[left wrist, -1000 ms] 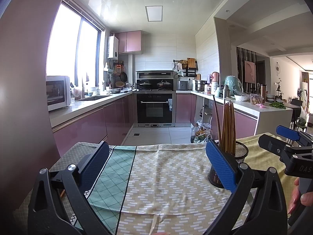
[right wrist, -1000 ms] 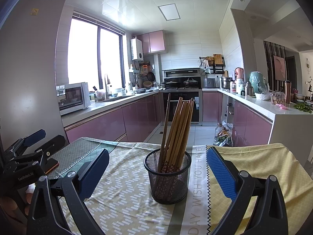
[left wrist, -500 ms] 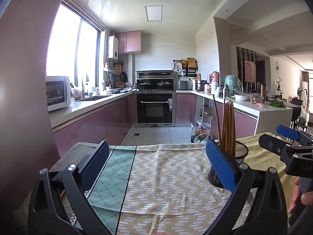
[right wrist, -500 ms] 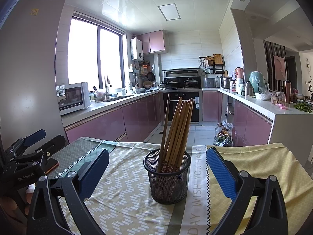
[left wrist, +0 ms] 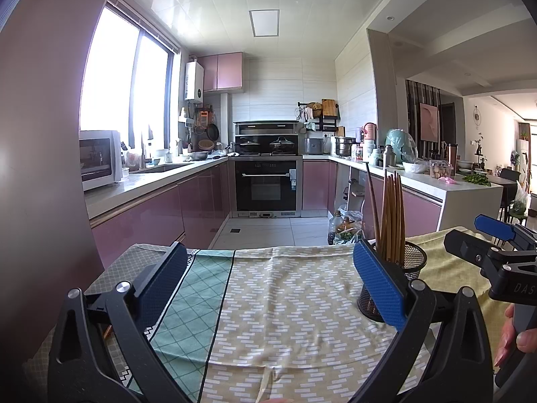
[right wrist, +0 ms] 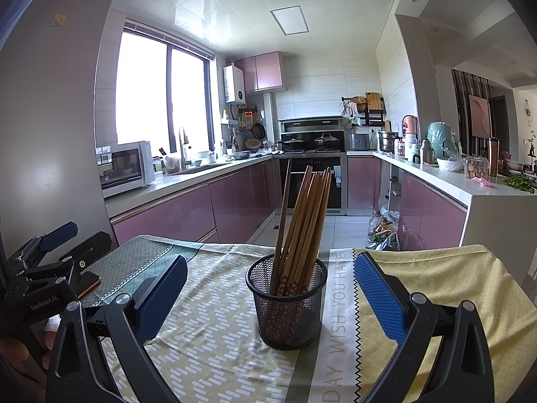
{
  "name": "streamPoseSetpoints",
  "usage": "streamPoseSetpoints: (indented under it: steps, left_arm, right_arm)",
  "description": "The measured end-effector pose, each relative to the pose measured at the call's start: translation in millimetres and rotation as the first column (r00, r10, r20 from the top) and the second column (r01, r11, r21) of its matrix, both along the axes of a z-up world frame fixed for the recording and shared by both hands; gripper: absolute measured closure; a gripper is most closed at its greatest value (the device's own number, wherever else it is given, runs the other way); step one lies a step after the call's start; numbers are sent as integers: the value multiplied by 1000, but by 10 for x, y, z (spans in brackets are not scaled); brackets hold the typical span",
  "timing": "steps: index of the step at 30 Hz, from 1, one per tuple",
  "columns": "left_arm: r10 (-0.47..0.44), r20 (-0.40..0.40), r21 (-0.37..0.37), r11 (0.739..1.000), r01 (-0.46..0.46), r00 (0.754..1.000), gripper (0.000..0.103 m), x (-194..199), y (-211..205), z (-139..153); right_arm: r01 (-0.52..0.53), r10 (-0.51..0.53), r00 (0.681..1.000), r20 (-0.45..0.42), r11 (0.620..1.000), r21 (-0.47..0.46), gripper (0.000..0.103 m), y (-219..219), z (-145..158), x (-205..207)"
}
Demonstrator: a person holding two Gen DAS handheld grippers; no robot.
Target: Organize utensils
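A black mesh cup stands upright on the cloth-covered table, holding several wooden chopsticks. It sits just ahead of my right gripper, between the two blue pads, which stand wide open and touch nothing. In the left wrist view the same cup shows partly behind the right blue pad, with the chopsticks rising above. My left gripper is open over bare cloth with nothing between its fingers.
The table wears a patterned cloth in green, beige and yellow. A phone-like flat object lies at the table's left edge. Beyond the table are the kitchen floor, pink cabinets and an oven. A hand holds the right gripper.
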State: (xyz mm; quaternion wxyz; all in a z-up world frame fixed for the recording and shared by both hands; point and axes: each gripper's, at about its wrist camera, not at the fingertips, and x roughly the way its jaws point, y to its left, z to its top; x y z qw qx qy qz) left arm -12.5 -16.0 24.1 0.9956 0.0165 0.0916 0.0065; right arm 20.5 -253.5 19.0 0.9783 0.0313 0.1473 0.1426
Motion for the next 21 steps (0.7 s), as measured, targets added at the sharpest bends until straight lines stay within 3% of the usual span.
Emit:
streamPoseSetpoints:
  steps: [21]
  left_arm:
    - [2, -3, 2, 1000, -2, 1000, 6, -13, 14, -61]
  right_arm:
    - [-1, 1, 1000, -3, 1000, 1, 6, 1, -19, 8]
